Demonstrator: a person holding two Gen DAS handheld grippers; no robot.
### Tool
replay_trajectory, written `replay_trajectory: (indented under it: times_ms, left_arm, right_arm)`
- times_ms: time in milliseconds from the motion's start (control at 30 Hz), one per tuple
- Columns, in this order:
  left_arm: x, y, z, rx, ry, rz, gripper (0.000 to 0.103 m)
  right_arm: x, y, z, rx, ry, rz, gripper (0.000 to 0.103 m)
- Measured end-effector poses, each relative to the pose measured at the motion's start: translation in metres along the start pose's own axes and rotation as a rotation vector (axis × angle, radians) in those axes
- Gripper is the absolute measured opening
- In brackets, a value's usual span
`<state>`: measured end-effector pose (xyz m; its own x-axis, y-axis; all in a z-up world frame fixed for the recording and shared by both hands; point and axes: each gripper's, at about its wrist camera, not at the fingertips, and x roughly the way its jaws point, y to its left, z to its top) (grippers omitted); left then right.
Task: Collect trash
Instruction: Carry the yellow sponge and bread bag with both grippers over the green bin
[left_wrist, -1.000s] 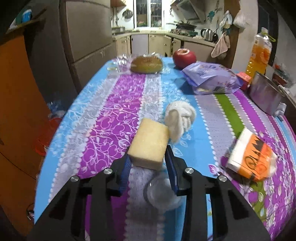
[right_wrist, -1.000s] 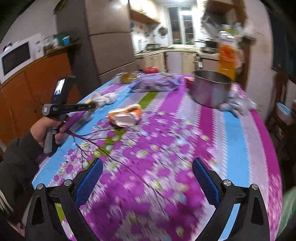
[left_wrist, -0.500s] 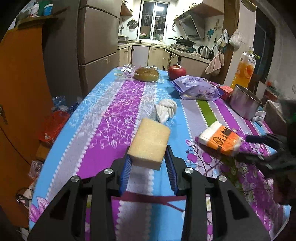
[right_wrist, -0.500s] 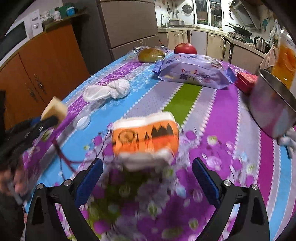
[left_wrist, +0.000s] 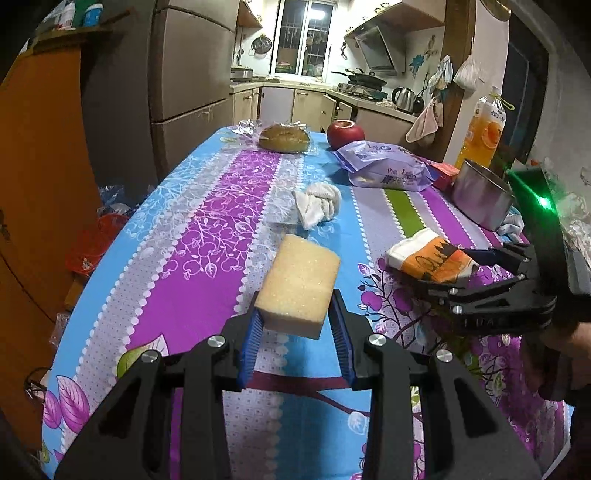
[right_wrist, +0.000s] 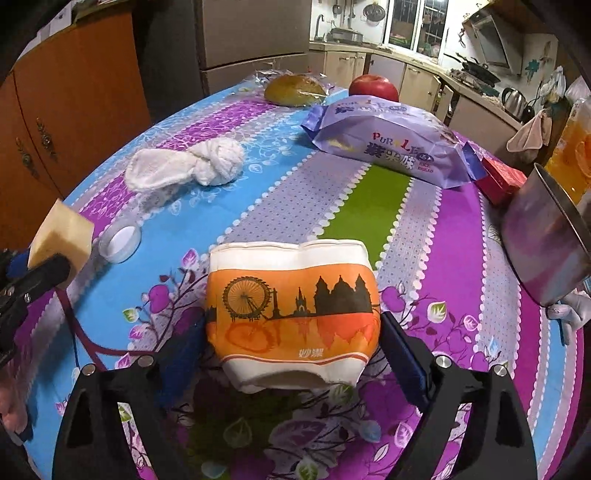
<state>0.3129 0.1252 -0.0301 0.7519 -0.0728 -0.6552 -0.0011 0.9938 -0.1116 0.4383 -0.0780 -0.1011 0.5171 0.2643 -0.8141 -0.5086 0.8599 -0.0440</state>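
Observation:
A yellow sponge (left_wrist: 303, 277) sits between the blue pads of my left gripper (left_wrist: 295, 310), which is shut on it and holds it just above the flowered tablecloth (left_wrist: 192, 266). The same sponge (right_wrist: 59, 236) shows at the left edge of the right wrist view. An orange-and-white tissue pack (right_wrist: 291, 295) lies on the cloth between the fingers of my right gripper (right_wrist: 290, 328). Its jaws are closing, the pads standing close beside the pack's two ends. In the left wrist view the right gripper (left_wrist: 447, 269) straddles the tissue pack (left_wrist: 424, 258) at the right.
On the table lie a knotted white cloth (right_wrist: 192, 166), a small round white lid (right_wrist: 120, 240), a purple bread bag (right_wrist: 391, 144), an apple (right_wrist: 373, 86) and a wrapped bun (right_wrist: 293, 90). A steel pot (right_wrist: 543, 236) and red box (right_wrist: 502, 179) stand right.
My right gripper has swung in over the tissue pack and lowered, so the pack now lies between its narrowing jaws. My left gripper has drawn back with the sponge still in it.

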Motion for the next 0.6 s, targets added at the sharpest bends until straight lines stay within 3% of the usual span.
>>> replay_trajectory:
  times_ms: [333, 600]
  left_arm:
    - [-0.013, -0.010, -0.003, 0.025, -0.046, 0.059, 0.034]
    - [-0.023, -0.023, -0.005, 0.042, -0.061, 0.068, 0.034]
  right_arm:
    - [-0.058, 0.010, -0.036, 0.040, -0.177, -0.058, 0.089]
    - [-0.101, 0.011, -0.068, 0.082, -0.261, -0.111, 0.089]
